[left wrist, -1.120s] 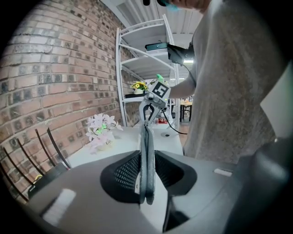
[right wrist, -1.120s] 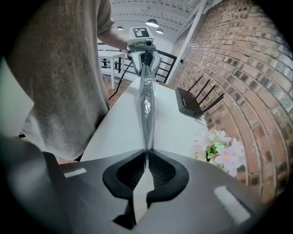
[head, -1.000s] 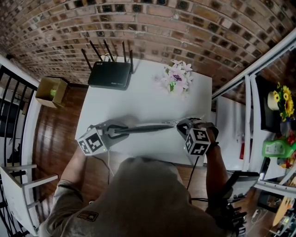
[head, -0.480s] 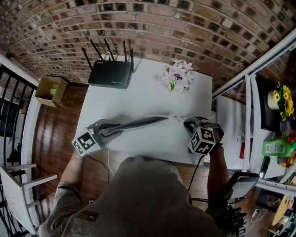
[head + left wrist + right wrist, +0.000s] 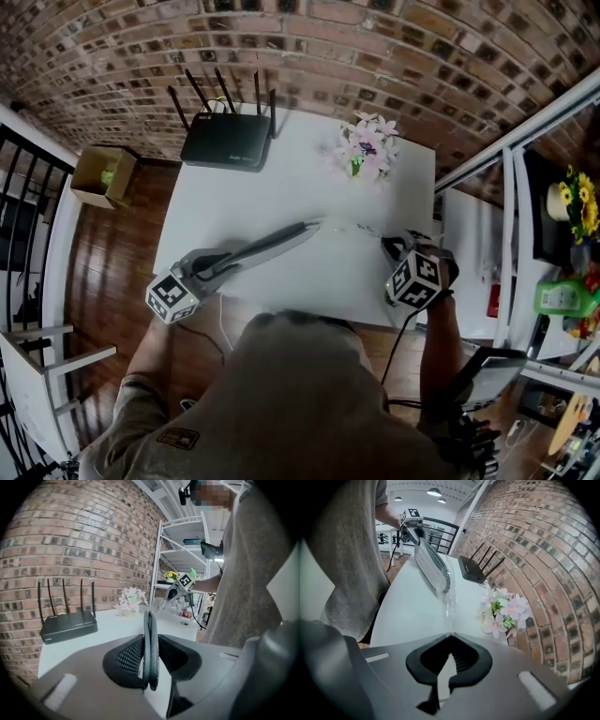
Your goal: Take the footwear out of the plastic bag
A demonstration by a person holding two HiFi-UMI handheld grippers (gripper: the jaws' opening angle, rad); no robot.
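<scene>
**A:** What is the left gripper (image 5: 217, 266) doing?

**B:** It is clamping one end of the grey footwear (image 5: 272, 244) and dragging it left, away from where it was lying a second ago.

**A:** And the plastic bag (image 5: 449, 603)?

**B:** It is trailing off the shoe's far tip, over the middle of the table (image 5: 281, 178). The right gripper (image 5: 397, 249) is pinching the film with closed jaws. The shoe is looking almost free.
</scene>
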